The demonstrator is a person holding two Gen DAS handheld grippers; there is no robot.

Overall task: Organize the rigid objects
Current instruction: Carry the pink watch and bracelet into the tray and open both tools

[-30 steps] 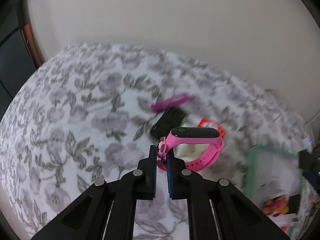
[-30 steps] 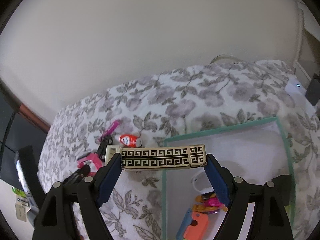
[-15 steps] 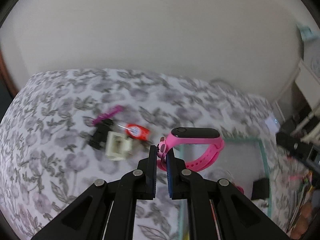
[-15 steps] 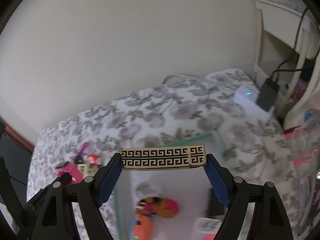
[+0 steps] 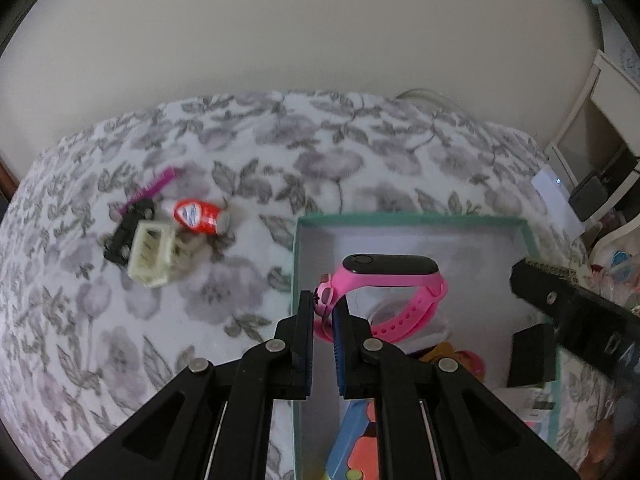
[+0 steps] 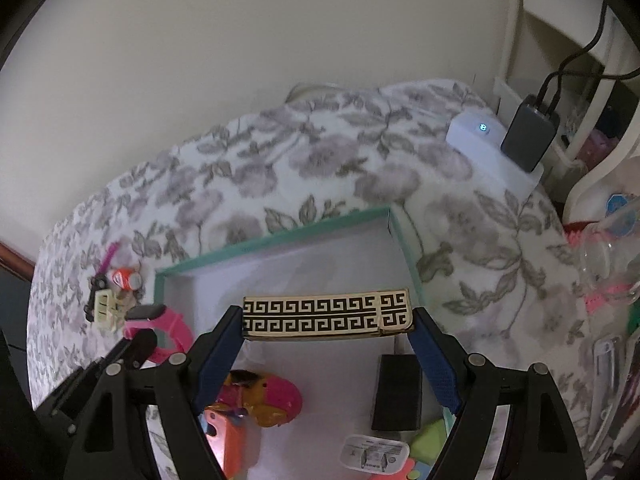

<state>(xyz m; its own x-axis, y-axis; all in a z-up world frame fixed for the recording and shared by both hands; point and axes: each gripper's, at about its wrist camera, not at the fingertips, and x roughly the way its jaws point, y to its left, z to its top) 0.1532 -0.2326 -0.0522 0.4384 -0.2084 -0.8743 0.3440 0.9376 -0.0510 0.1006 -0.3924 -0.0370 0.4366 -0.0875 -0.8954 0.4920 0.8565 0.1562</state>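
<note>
Holding a pink watch (image 5: 394, 292) by its strap, left gripper (image 5: 323, 312) sits centre frame, over the teal box's (image 5: 408, 219) left wall. Right view: right gripper (image 6: 328, 334) spans a patterned box (image 6: 326, 314) lengthwise, axis left-right, above open floor mid-box; release looks next.

A plain cream wall (image 5: 320, 32) backs the floral-covered bed (image 5: 360, 152); white shelving (image 6: 560, 40), seemingly, stands at right.

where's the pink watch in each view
Left wrist: pink watch at centre, pinched by the left gripper, above the teal box.
Right wrist: pink watch at lower left, beside the box's left wall.
Shared landmark: the teal box.
</note>
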